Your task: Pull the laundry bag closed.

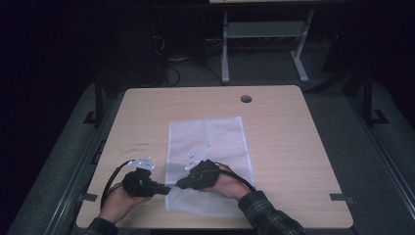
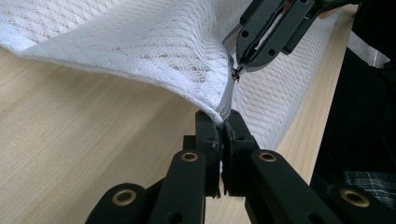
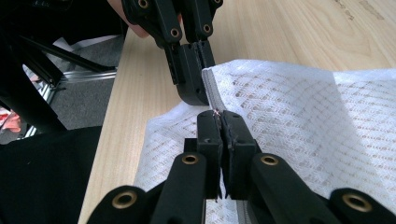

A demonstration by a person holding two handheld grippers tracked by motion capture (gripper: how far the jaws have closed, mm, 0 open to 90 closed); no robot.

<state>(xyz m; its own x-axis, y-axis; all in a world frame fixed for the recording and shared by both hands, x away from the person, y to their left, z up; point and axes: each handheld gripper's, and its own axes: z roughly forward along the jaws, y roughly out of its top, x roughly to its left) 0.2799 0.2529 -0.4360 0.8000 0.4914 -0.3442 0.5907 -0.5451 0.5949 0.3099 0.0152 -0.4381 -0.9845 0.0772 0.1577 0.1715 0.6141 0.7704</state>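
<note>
While illegible, small marks (image 1: 142, 144) on table (image 1: 293, 147).

fingers (image 2: 211, 140): black, brass-ringed screws | cables: black | sleeve (image 1: 266, 213): dark plaid

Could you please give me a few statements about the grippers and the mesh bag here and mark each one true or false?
1. The left gripper is clamped on the zipper edge of the white mesh bag. True.
2. The right gripper stands wide open above the bag. False: its jaws are shut on the zipper pull at the bag's edge.
3. The bag lies on a light wooden table. True.
4. The bag is made of solid black cloth. False: it is white, see-through mesh.
5. The two grippers are at opposite ends of the table. False: they meet close together at the bag's near left edge.
</note>
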